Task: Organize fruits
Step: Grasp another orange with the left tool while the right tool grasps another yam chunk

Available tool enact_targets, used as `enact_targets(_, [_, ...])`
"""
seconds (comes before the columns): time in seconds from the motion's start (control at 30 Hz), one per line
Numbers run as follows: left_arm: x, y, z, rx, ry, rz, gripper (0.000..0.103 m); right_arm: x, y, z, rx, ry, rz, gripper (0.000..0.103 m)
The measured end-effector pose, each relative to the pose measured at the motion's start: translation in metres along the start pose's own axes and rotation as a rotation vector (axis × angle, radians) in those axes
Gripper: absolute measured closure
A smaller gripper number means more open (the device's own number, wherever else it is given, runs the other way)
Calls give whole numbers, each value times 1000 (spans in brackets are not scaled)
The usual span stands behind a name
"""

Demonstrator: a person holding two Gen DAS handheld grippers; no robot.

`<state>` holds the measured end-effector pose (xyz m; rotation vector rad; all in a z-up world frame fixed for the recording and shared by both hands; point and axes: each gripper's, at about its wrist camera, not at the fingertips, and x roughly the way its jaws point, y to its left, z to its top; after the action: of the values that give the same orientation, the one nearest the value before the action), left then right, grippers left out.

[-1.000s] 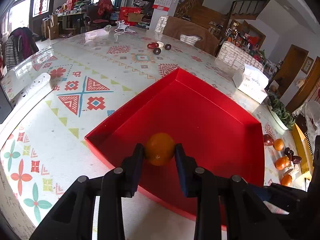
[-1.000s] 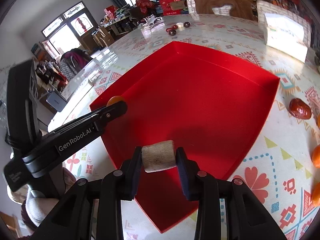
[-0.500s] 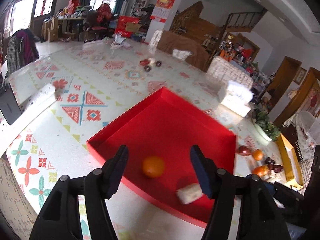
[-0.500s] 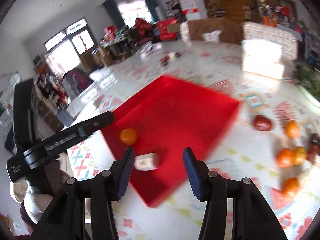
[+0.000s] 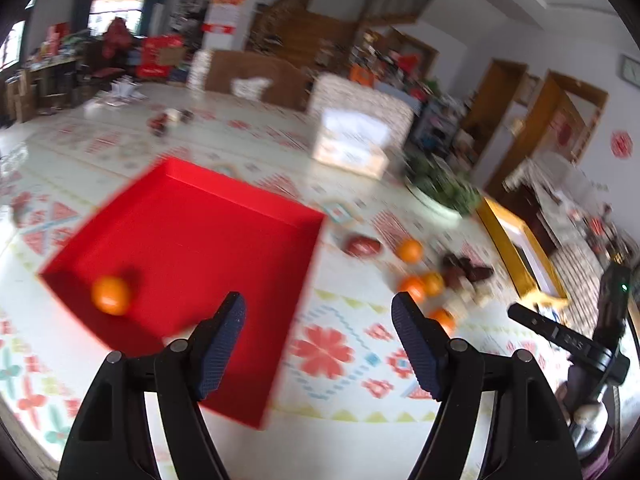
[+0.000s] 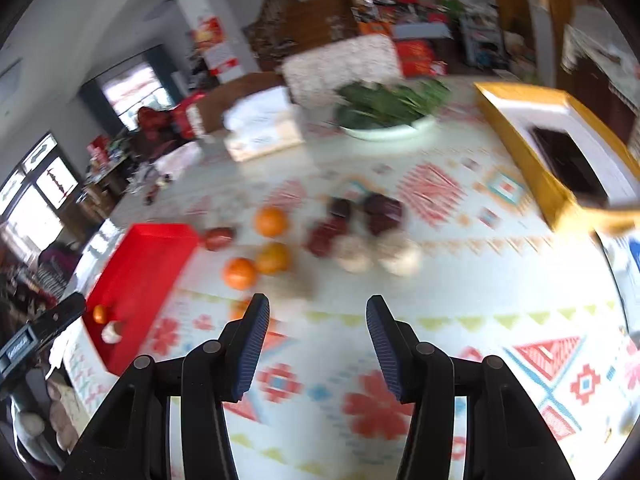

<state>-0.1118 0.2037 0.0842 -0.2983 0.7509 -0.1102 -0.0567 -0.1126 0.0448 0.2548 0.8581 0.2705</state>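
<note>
Motion blur over a patterned counter, both jaws empty.
The left gripper is opening, the right gripper stands apart. One orange lies in the red tray near a pale, unreadable lump; the loose fruits right of it smear together. Cluttered room beyond.

cluttered room, bright windows, wooden doorways

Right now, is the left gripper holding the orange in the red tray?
No. In the left wrist view the orange lies loose in the red tray, and the left gripper has nothing between its opening jaws.
</note>
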Motion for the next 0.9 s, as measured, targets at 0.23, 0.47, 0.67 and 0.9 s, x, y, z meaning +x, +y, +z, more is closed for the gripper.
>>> enact_targets(0.23, [50, -45, -23, 81, 125, -70, 28, 15, -9, -1, 12, 33, 43, 48])
enact_targets(0.47, [76, -75, -35, 182, 185, -107, 48, 53, 21, 11, -51, 89, 113, 61])
enact_targets(0.67, [93, -89, -35, 240, 212, -103, 48, 75, 24, 16, -54, 121, 124, 62])
enact_targets(0.9, [115, -110, -35, 306, 239, -100, 48, 84, 21, 16, -38, 154, 165, 59])
